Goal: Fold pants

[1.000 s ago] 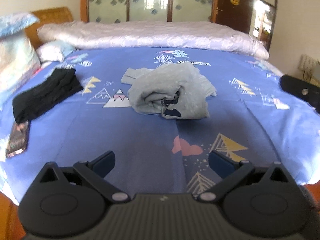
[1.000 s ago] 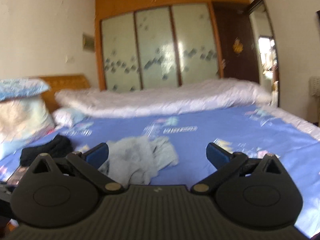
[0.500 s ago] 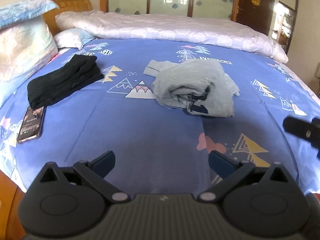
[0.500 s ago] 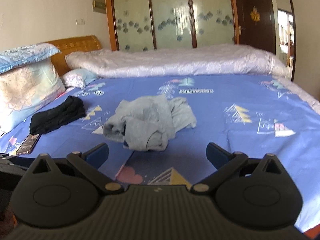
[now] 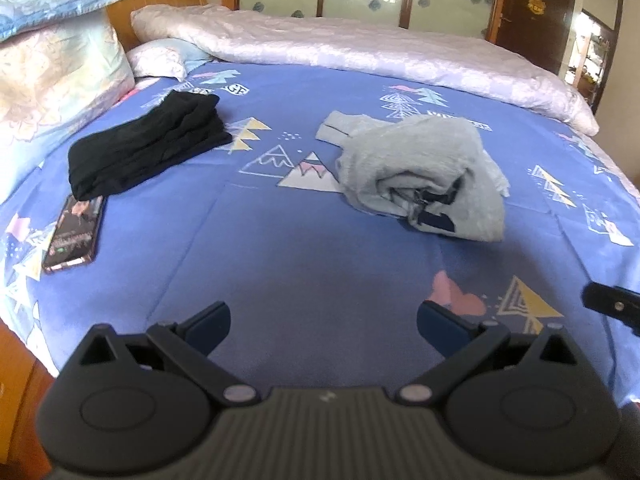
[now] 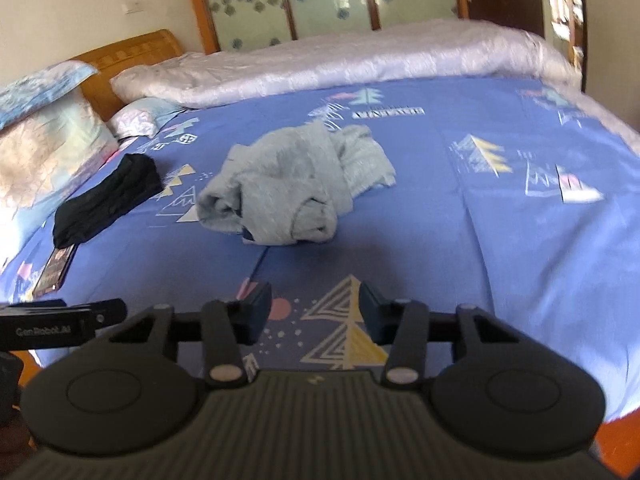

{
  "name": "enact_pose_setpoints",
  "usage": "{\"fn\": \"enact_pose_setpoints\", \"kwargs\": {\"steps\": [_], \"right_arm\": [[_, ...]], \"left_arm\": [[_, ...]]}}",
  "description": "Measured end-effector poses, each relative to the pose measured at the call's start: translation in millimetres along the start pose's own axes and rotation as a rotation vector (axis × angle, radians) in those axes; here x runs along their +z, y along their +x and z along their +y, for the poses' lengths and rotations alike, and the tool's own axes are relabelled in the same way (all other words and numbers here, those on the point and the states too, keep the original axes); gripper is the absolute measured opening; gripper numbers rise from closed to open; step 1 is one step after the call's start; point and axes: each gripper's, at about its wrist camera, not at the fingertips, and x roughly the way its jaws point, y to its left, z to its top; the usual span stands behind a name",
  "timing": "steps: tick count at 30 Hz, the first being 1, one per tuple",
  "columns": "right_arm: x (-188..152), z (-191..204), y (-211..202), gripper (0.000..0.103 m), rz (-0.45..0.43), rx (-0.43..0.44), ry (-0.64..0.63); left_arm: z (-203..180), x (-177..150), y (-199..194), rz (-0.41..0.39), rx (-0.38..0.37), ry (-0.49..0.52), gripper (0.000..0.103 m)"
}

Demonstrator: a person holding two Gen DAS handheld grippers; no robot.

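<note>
Crumpled light grey pants (image 5: pixel 420 176) lie in a heap in the middle of the blue patterned bed sheet (image 5: pixel 304 248); they also show in the right wrist view (image 6: pixel 292 188). My left gripper (image 5: pixel 322 322) is open and empty, above the near edge of the bed, well short of the pants. My right gripper (image 6: pixel 316 312) is half closed with a gap between its fingers and holds nothing, also near the front edge. The right gripper's side shows at the left wrist view's right edge (image 5: pixel 612 306).
Folded black pants (image 5: pixel 144 148) lie at the left, with a phone (image 5: pixel 74 232) just in front of them. Pillows (image 5: pixel 52 68) are stacked at far left. A rolled white quilt (image 5: pixel 360 48) runs along the far side. Wardrobe doors stand behind.
Both grippers have tilted down and moved in over the bed. The right gripper's fingers have narrowed from wide open to half closed. The pants have not moved.
</note>
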Motion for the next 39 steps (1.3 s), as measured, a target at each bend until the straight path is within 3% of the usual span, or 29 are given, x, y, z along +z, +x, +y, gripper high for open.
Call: {"fn": "enact_pose_setpoints", "kwargs": {"steps": [7, 12, 16, 18, 19, 20, 24, 28, 31, 36, 39], "right_arm": [[-2.4, -12.7, 6.0, 0.052, 0.003, 0.009, 0.014], [-4.5, -33.1, 14.0, 0.057, 0.015, 0.022, 0.076], [-3.0, -52.7, 17.6, 0.058, 0.031, 0.026, 0.130], [-3.7, -60.3, 19.3, 0.058, 0.034, 0.023, 0.145], [-3.9, -62.6, 19.3, 0.058, 0.033, 0.017, 0.149], [-3.7, -65.4, 19.2, 0.058, 0.031, 0.013, 0.151], [-4.0, -71.0, 19.8, 0.058, 0.023, 0.005, 0.147], [0.9, -72.8, 30.0, 0.058, 0.031, 0.020, 0.155], [14.2, -67.0, 42.0, 0.058, 0.021, 0.047, 0.126], [59.7, -52.4, 81.9, 0.058, 0.007, 0.130, 0.074], [99.0, -40.8, 130.1, 0.074, 0.006, 0.109, 0.040]], "left_arm": [[-24.2, 36.1, 18.9, -0.074, 0.051, 0.102, 0.103], [-77.4, 73.9, 46.6, -0.086, -0.025, 0.211, 0.103], [-126.5, 95.3, 85.8, -0.087, -0.012, 0.293, 0.099], [-142.6, 100.8, 110.0, -0.080, 0.023, 0.339, 0.061], [-146.6, 102.6, 120.3, -0.063, 0.055, 0.357, 0.026], [-142.7, 104.9, 126.9, -0.038, 0.065, 0.338, 0.014], [-92.4, 110.6, 94.6, -0.073, 0.012, 0.190, 0.013], [-3.6, 93.5, 42.8, -0.051, -0.102, -0.040, 0.011], [48.0, 64.2, 17.0, -0.033, -0.050, -0.119, 0.003], [96.1, 28.5, 6.5, 0.031, -0.006, -0.206, 0.003], [102.4, 26.7, 2.9, 0.031, -0.011, -0.233, 0.004]]}}
